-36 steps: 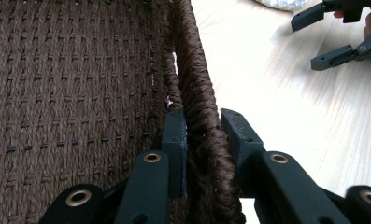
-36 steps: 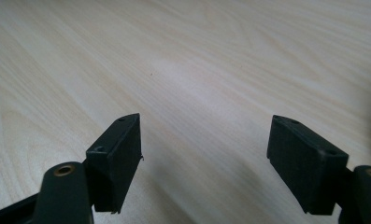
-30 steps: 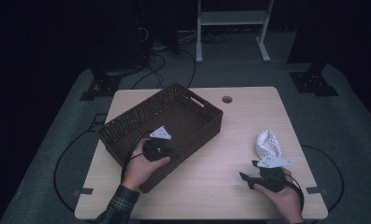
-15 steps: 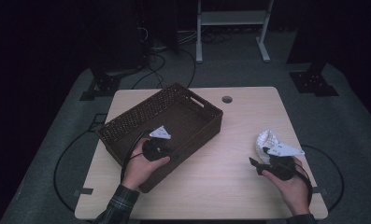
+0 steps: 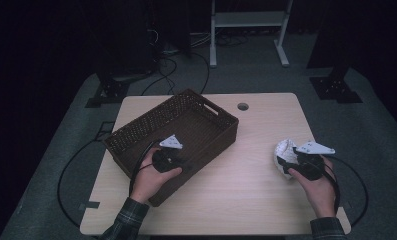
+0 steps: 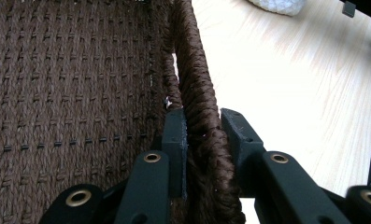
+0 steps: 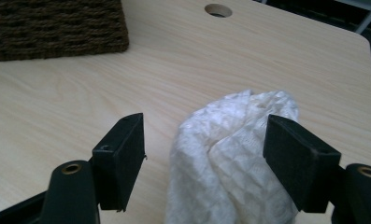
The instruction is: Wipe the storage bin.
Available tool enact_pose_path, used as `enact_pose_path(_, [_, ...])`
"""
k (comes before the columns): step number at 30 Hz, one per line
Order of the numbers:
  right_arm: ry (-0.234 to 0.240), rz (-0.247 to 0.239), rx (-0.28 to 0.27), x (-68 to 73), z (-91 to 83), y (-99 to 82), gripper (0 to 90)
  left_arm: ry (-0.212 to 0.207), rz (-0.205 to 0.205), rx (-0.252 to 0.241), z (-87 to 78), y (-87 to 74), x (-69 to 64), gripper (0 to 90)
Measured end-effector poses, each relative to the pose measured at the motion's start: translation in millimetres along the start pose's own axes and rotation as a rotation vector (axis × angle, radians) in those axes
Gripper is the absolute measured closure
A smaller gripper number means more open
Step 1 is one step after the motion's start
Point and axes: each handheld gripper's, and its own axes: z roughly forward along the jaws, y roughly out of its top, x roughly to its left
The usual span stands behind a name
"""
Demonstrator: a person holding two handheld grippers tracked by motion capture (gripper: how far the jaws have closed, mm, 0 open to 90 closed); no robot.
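A brown woven basket (image 5: pixel 151 120) stands on the left half of the wooden table. My left gripper (image 5: pixel 178 162) is shut on the basket's near long wall (image 6: pixel 199 107), one jaw inside and one outside the rim. A crumpled white cloth (image 5: pixel 285 150) lies near the table's right edge. My right gripper (image 5: pixel 292 162) is open, and its jaws stand on either side of the white cloth (image 7: pixel 239 149) without pressing it.
The table (image 5: pixel 246 195) has a round cable hole (image 5: pixel 243 106) near its far edge. Cables trail over the grey floor to the left. A white metal frame (image 5: pixel 248 20) stands behind the table. Bare wood lies between basket and cloth.
My right gripper has moved forward from the table's front right up to the cloth, so its jaws now straddle it. The left gripper has stayed on the basket wall.
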Motion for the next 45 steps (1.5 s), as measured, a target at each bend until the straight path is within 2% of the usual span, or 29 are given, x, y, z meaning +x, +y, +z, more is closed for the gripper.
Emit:
enact_pose_path(6, [-0.018,0.041,0.002,-10.0,5.9,2.0,28.4,-0.005,-0.002,0.000,-0.1,0.1,0.5,71.4])
enact_pose_path(10, [-0.026,0.040,-0.002,-13.0,7.5,1.9,27.6,-0.007,-0.001,0.001,0.0,0.4,0.7,71.2])
enact_pose_path(13, [-0.036,0.049,-0.027,-16.8,1.8,2.2,26.6,-0.010,-0.004,0.003,-0.1,0.5,1.4,71.2])
enact_pose_path(20, [-0.050,0.047,-0.030,-25.4,1.8,5.8,24.2,-0.005,-0.002,-0.002,-0.2,0.2,0.5,71.3])
enact_pose_path(25, [-0.009,0.013,0.008,-21.5,12.0,2.9,24.0,-0.005,-0.002,-0.002,-0.1,0.2,0.5,71.3])
enact_pose_path(32, [-0.008,-0.015,0.045,-11.5,13.8,-5.1,26.4,0.002,0.006,-0.002,-0.5,-0.1,-0.2,71.4])
enact_pose_path(33, [-0.012,-0.035,0.059,-7.6,15.4,-8.5,29.4,0.001,0.005,-0.003,-0.5,-0.1,-0.1,71.4])
enact_pose_path(34, [-0.012,-0.035,0.059,-7.6,15.4,-8.5,29.4,0.001,0.005,-0.003,-0.5,-0.1,-0.1,71.4])
enact_pose_path(35, [-0.017,-0.063,0.081,-3.8,18.2,-11.8,32.3,0.001,0.005,-0.003,-0.4,0.0,-0.1,71.4])
enact_pose_path(37, [-0.015,-0.081,0.117,-1.4,21.8,-14.8,33.0,0.000,0.004,-0.004,-0.3,0.1,0.1,71.3])
enact_pose_path(42, [-0.002,-0.091,0.134,-1.0,26.0,-20.5,41.9,-0.002,0.005,-0.004,-0.6,0.1,0.2,71.2])
enact_pose_path(44, [0.001,-0.083,0.144,-1.9,27.3,-22.8,44.5,-0.002,0.005,-0.005,-0.6,-0.1,0.2,71.2])
enact_pose_path(45, [0.003,-0.057,0.160,-3.6,28.1,-25.0,48.1,-0.002,0.005,-0.006,-0.7,-0.2,0.2,71.2])
